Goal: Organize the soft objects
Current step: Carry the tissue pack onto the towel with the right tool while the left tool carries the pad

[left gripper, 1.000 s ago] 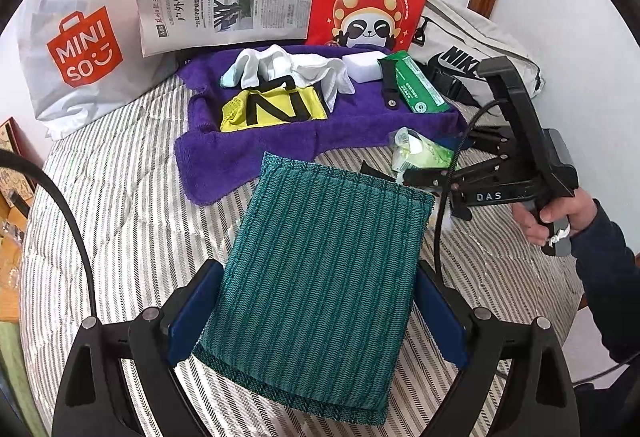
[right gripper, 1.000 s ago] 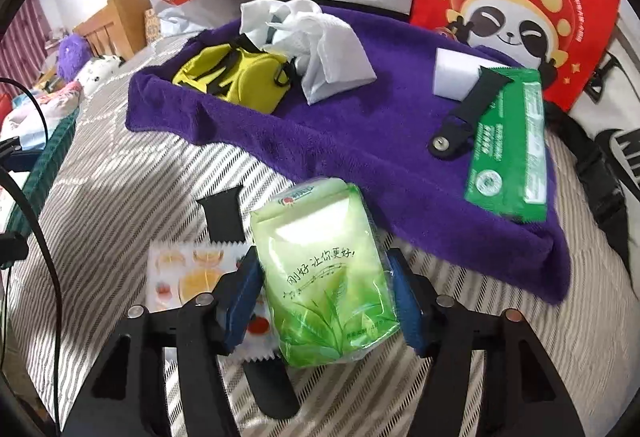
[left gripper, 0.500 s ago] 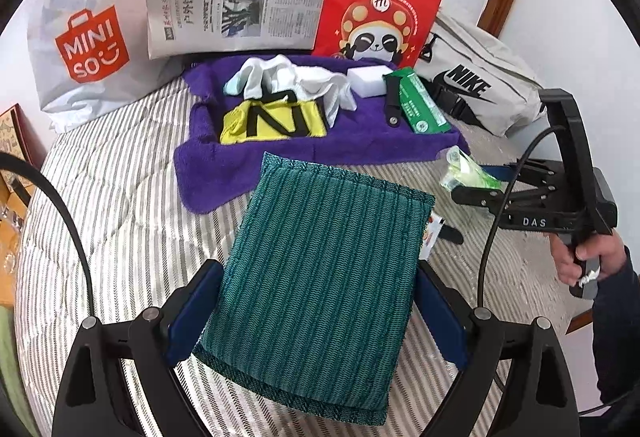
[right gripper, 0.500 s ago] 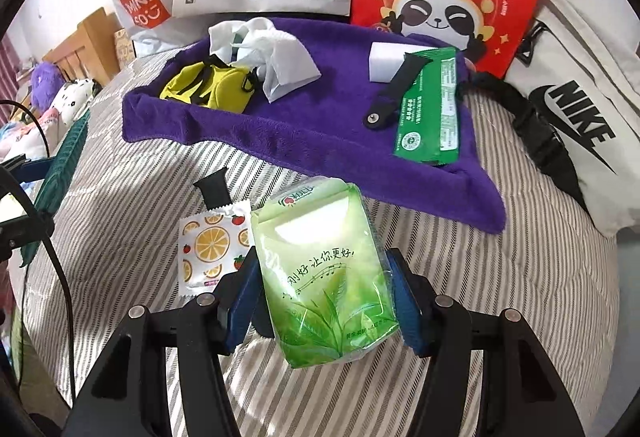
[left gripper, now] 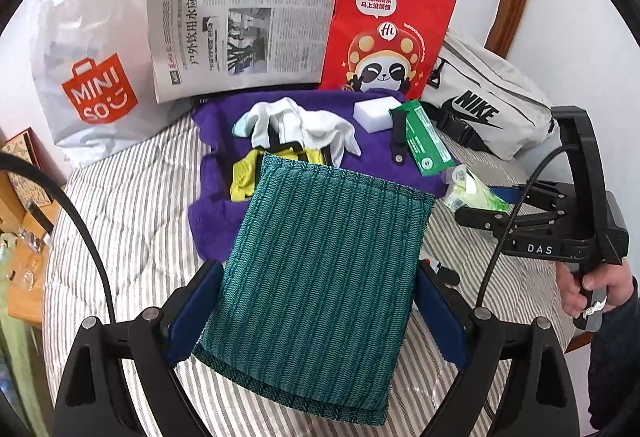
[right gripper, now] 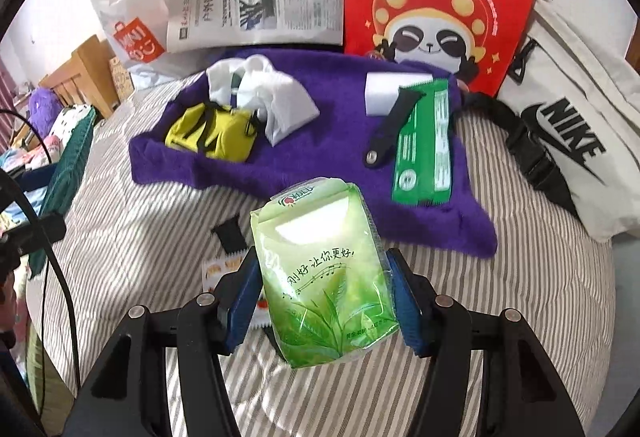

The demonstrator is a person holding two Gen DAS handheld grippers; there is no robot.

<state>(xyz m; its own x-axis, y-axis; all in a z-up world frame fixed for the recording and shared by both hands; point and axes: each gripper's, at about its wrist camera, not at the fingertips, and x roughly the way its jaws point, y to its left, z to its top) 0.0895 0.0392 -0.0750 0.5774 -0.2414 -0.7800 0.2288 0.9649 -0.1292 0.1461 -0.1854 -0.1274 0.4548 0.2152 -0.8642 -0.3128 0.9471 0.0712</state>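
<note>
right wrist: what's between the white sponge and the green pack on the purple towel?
A black strap lies there, running diagonally from the white sponge along the left edge of the green pack on the purple towel. Clearest in the right wrist view.

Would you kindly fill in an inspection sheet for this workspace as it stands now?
Surface: striped bedcover with a purple towel spread on it.
Job's things: teal cloth and green tissue pack, both held; yellow pouch, white socks, white sponge, dark green packet and black strap on the towel.
Clutter: fruit-print sachet on the bedcover.
Grippers: left gripper clamps the cloth; right gripper clamps the pack.
Cables: black cable on the right gripper.
Surroundings: newspaper, red bag, Miniso bag, Nike bag.
</note>
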